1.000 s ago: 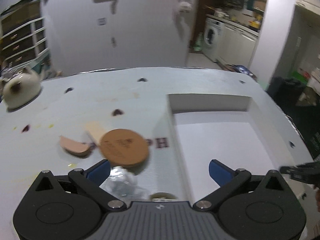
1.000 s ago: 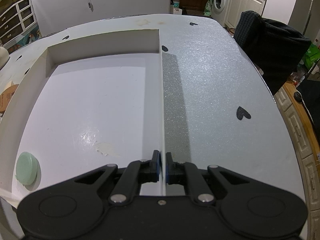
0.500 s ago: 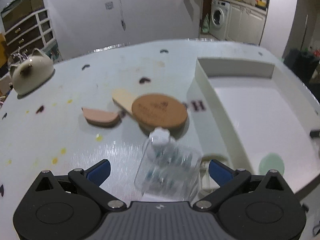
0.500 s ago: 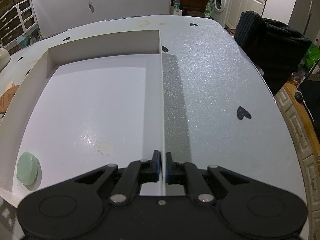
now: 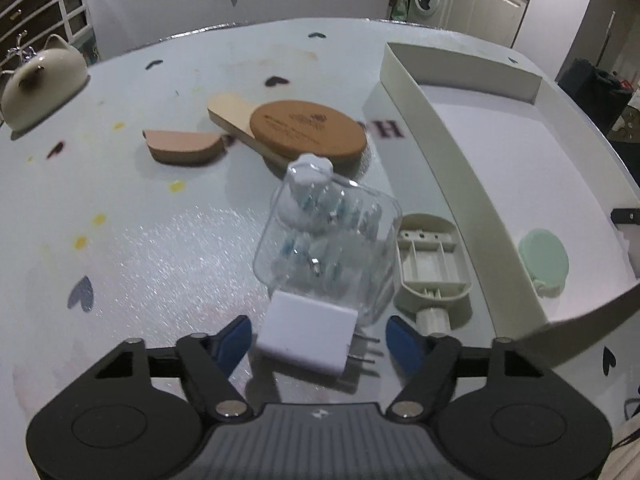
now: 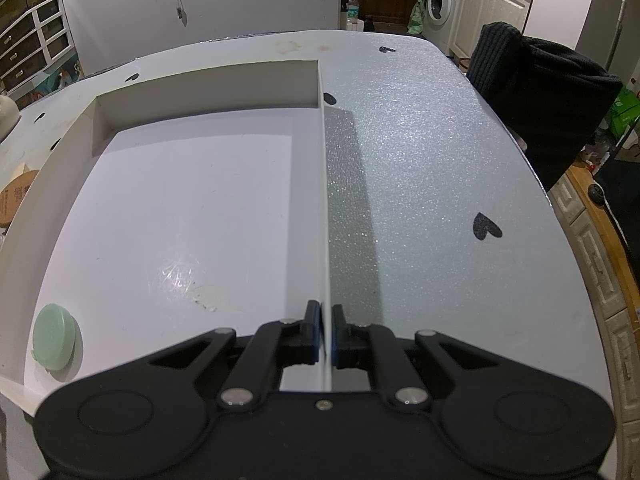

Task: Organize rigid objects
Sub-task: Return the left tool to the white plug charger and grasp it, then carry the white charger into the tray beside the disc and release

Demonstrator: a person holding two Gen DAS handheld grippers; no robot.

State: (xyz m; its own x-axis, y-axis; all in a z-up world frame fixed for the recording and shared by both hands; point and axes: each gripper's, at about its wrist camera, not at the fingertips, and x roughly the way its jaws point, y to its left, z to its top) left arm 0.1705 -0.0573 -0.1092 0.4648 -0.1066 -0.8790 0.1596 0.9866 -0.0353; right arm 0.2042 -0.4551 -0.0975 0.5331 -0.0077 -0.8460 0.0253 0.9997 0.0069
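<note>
Blue-padded left gripper [image 5: 318,342], bottom centre of its view, has just been closing; the jaws straddle the white charger plug [image 5: 306,336], pads not yet touching it. Just above lies the clear plastic bottle [image 5: 328,240]; to its right a beige battery case [image 5: 432,264]; wooden pieces [image 5: 308,130] further up. Right gripper [image 6: 326,332] is clamped on the white tray [image 6: 326,200] wall; a green disc [image 6: 54,336] sits lower left inside. Step: grasping the plug. Next, presumably: close fully, lift, carry into the tray.

Dim indoor light w/ cool tint, glare patches on table [image 5: 168,240] & tray [image 6: 176,272] floor, heavy fisheye bend + dark corners, left view slightly soft.
</note>
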